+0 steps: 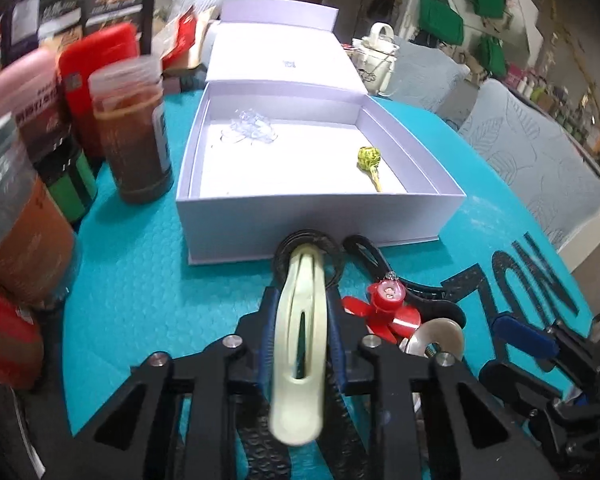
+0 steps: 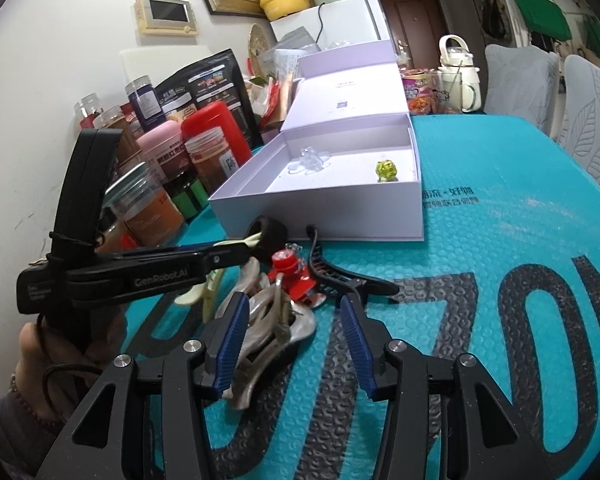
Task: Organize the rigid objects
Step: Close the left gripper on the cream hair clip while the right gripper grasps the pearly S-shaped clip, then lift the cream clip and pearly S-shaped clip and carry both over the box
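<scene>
Teal-matted tabletop (image 2: pixel 500 208), open white box (image 1: pixel 312 220) at its far side. Left claw (image 1: pixel 298 320) clamped on cream hair clip (image 1: pixel 300 340) near the box's front wall. Right claw (image 2: pixel 296 344) stands part open, empty, over pearl clip (image 2: pixel 268 320).

Even, diffuse indoor light is filling both views; no single lamp is showing. Shadows are staying soft, with a faint one lying inside the white box (image 1: pixel 320 208). Fisheye distortion is bending straight edges and darkening the corners into a black vignette. In the left wrist view, the jars (image 1: pixel 136 136) at the left edge are smearing with motion blur. In the right wrist view, focus is holding sharper, and the teal counter (image 2: pixel 500 240) is showing mild sheen.
</scene>
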`<state>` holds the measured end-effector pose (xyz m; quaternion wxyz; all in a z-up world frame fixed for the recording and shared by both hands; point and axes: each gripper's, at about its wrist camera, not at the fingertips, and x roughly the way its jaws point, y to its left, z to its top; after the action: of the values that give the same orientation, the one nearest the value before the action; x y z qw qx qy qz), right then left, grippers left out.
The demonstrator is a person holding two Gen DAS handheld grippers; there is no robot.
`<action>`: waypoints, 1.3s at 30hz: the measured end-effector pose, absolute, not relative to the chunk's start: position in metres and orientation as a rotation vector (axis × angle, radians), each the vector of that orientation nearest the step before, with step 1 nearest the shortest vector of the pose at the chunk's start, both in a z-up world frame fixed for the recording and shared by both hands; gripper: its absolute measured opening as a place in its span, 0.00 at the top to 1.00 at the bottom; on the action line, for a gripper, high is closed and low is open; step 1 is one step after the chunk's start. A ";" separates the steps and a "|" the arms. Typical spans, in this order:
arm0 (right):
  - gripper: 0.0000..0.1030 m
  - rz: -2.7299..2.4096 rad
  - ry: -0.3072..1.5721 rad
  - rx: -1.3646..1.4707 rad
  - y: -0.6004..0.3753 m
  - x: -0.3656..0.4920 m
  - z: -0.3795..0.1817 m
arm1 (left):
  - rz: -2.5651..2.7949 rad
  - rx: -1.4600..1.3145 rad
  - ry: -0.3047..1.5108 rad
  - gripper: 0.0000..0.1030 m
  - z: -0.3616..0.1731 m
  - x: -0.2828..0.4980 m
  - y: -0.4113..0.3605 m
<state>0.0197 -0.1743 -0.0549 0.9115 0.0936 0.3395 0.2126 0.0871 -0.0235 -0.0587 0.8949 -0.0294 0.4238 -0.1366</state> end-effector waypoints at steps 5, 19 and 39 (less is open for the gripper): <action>0.38 0.455 0.707 0.186 -0.170 0.019 -0.054 | -0.289 -0.063 0.860 0.79 -0.048 0.075 -0.018; 0.23 0.469 0.817 0.031 -0.125 0.036 -0.072 | -0.216 -0.085 0.896 0.79 -0.047 0.044 0.012; 0.49 0.435 0.825 0.072 -0.127 0.035 -0.071 | -0.193 -0.087 0.926 0.79 -0.065 0.042 0.015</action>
<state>0.0348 -0.1272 -0.0712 0.8926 0.0349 0.3975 0.2096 0.0420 0.0153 -0.0649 0.8894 -0.0419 0.4457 -0.0927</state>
